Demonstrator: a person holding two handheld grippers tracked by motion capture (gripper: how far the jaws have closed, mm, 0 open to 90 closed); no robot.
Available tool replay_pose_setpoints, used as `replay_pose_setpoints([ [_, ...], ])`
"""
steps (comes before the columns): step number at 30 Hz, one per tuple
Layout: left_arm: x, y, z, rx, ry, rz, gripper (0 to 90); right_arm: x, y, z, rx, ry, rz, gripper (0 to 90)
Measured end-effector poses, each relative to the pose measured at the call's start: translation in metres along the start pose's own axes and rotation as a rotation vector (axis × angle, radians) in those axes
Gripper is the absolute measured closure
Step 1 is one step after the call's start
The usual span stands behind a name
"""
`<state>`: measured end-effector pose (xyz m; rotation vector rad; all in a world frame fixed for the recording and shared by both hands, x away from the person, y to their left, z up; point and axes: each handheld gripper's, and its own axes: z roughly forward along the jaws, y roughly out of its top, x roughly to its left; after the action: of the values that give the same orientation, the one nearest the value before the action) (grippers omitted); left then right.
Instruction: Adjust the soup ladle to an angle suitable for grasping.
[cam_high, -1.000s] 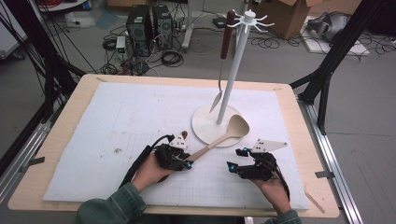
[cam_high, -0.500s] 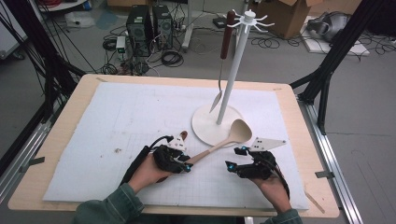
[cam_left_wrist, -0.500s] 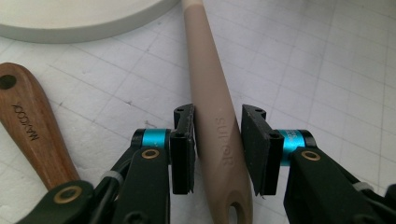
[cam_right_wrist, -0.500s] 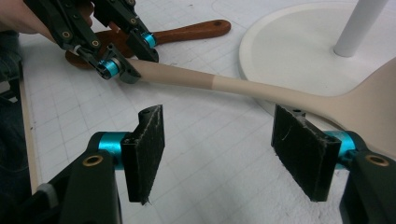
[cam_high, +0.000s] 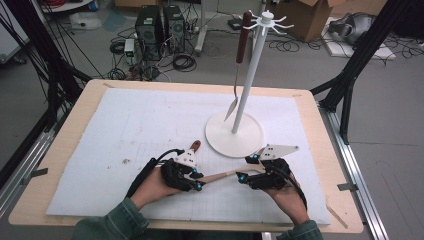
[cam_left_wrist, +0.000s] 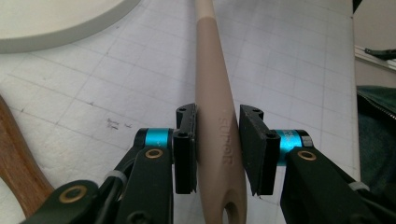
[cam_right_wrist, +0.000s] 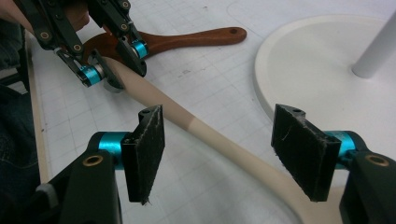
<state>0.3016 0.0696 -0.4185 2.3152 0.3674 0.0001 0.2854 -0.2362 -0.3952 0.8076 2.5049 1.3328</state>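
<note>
1. My left tongs have just been closing on the spoon handle near its hang-hole, on the bench.
2. My right tongs stand apart, straddling the neck, untouched.
3. Probably steadying it for the rack.

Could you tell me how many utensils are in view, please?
3: a beige spoon on the mat between the grippers, a brown wooden-handled utensil lying beside the left one, and a brown-handled utensil hanging on the white stand.

In the left gripper view, the beige spoon handle is cut off at top and bottom edges. The brown wooden handle is cropped at the left edge.
</note>
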Motion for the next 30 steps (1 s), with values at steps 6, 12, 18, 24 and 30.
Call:
replay_pose_setpoints([
  [6,0.0,-0.002,-0.005,0.007,-0.014,0.008,68.0,0.003,0.009,0.007,0.021,0.02,-0.022,34.2],
  [12,0.0,-0.004,-0.015,0.003,-0.026,0.018,68.3,0.006,0.016,0.013,0.04,0.039,-0.037,34.2],
  [18,0.002,-0.005,-0.026,0.004,-0.036,0.032,68.4,0.01,0.021,0.021,0.056,0.071,-0.049,33.8],
  [24,0.004,-0.005,-0.036,0.003,-0.053,0.037,68.5,0.014,0.025,0.029,0.079,0.099,-0.061,34.1],
  [30,0.005,-0.001,-0.047,0.006,-0.057,0.057,68.5,0.018,0.029,0.041,0.119,0.13,-0.083,36.2],
])
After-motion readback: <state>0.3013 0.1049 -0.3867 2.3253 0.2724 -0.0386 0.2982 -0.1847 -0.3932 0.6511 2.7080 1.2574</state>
